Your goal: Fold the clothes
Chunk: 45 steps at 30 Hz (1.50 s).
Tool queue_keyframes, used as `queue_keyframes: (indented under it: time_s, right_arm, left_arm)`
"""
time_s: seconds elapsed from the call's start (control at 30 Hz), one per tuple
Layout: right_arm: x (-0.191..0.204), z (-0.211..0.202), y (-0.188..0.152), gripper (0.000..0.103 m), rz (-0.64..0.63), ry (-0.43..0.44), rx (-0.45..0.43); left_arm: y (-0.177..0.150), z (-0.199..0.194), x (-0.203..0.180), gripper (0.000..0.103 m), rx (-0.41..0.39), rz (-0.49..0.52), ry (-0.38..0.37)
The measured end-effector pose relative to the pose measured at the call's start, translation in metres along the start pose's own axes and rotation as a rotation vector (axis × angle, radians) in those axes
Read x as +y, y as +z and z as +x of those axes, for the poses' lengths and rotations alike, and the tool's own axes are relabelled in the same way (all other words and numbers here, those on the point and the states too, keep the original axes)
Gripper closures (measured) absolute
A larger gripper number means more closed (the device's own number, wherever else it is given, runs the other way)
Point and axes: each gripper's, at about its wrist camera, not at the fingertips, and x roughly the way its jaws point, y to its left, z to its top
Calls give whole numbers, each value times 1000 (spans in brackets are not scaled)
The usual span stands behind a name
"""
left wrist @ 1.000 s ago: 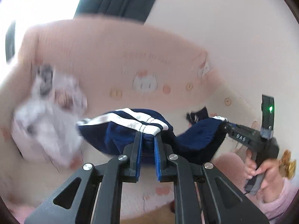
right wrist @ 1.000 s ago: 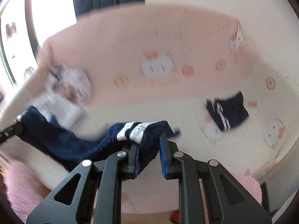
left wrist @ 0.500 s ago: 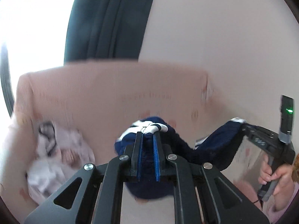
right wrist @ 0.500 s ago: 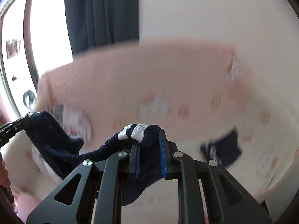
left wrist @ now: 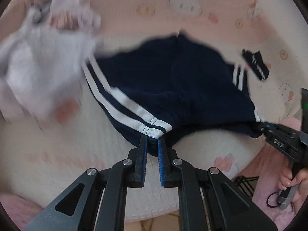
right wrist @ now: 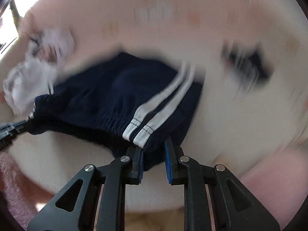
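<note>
Navy shorts with white side stripes are spread over the pale bed cover, waistband nearest me. My left gripper is shut on the left waistband corner, just under the stripes. In the right wrist view the same shorts lie ahead, and my right gripper is shut on the right waistband corner beside its stripes. In the left wrist view the right gripper shows at the right edge, held by a hand. Both views are motion-blurred.
A crumpled white garment lies at the back left of the bed. A small folded navy item sits at the back right. The pink printed headboard runs behind. A pink fluffy sleeve shows at the lower left.
Both grippers have swung down from raised high, and the shorts, which hung bunched in the air, now lie spread flat on the bed. Both grips held throughout.
</note>
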Motion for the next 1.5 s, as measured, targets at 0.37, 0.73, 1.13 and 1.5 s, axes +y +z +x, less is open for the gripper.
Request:
queue_keyframes:
  time_s: [0.37,0.73,1.13,1.5]
  right_arm:
    - [17,18,-3,86,-66,-46,126]
    - [-28,-16,-2,67,143,316,141]
    - [-47,-43,-2,66,246,271,-156]
    - [-45,17,-4,61,184,76,94]
  left_arm:
    - [-21,10,5,92,32,-2,-2]
    - [-6,-40,38,52,-96,-195,-440]
    - [-9,-10,48,55,-15,-254,-240]
    - [-22,13,52,54,34,-308,-314]
